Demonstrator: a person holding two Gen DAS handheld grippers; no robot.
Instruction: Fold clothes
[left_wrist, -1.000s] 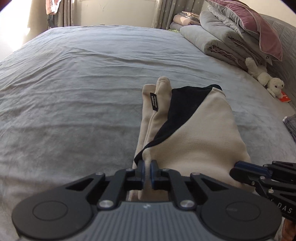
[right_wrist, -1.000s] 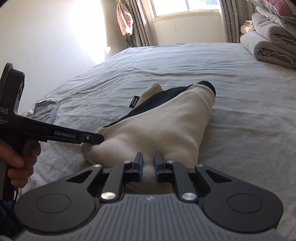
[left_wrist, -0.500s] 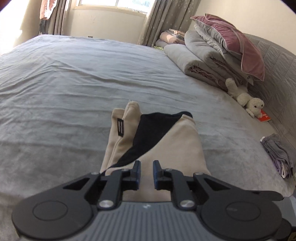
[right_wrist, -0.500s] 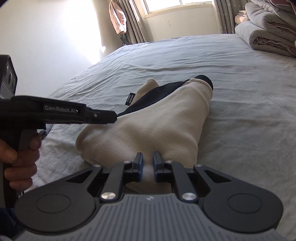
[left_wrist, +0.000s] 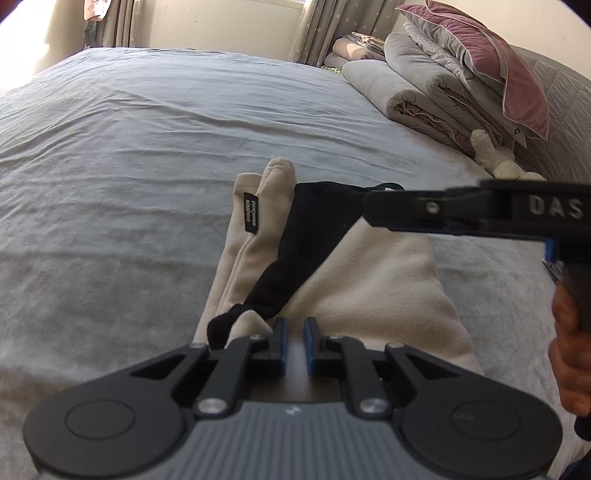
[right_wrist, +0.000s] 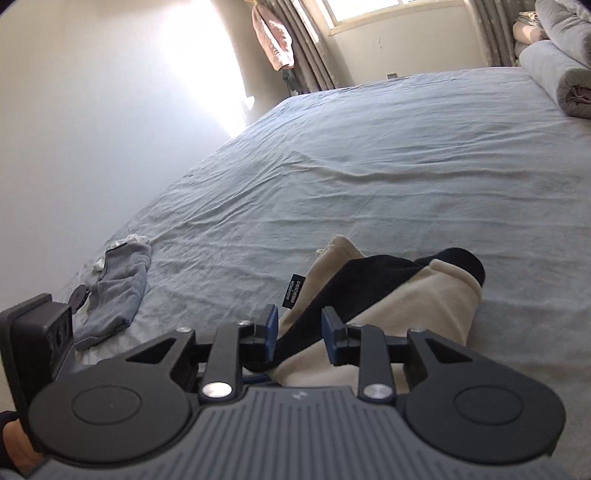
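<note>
While both grippers gape, the garment (left_wrist: 369, 273) lies folded.

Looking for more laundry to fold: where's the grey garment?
In the right wrist view, the grey garment lies crumpled near the bed's left edge, left of the beige-and-black garment.
</note>
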